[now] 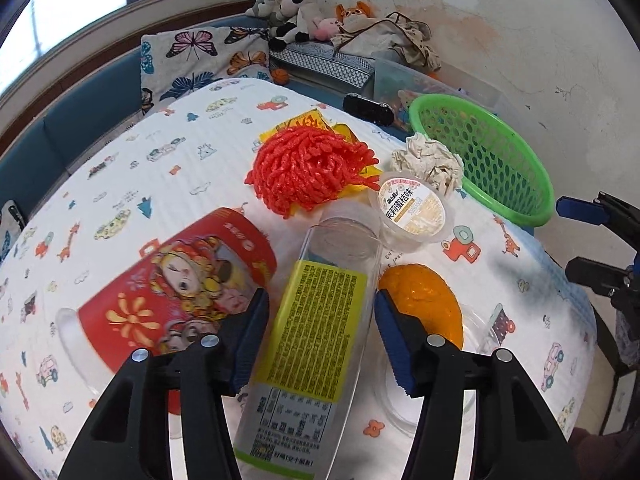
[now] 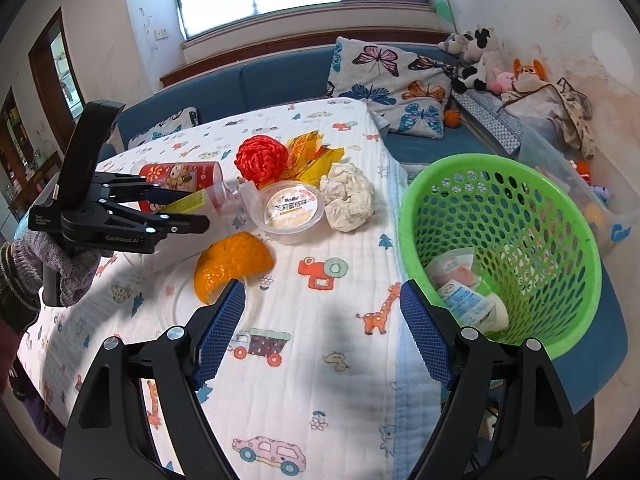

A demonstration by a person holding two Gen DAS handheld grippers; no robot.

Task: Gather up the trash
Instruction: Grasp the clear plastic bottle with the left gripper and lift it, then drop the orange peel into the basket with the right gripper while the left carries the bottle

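My left gripper [image 1: 320,316] is closed around a clear plastic bottle with a yellow label [image 1: 316,332], its blue pads against both sides; it also shows in the right wrist view [image 2: 192,216]. A red printed cup [image 1: 176,280] lies to its left, an orange peel [image 1: 424,300] on a clear lid to its right. Farther off lie a red cord bundle [image 1: 312,168], a small jelly cup [image 1: 416,208] and crumpled paper [image 1: 428,160]. My right gripper [image 2: 320,336] is open and empty over the cloth, beside the green basket [image 2: 568,240], which holds several wrappers.
The table [image 2: 340,400] carries a white cartoon-print cloth. A blue sofa with a butterfly pillow [image 2: 392,80] and plush toys [image 2: 476,60] runs behind it. A clear storage bin [image 2: 600,200] stands beyond the basket.
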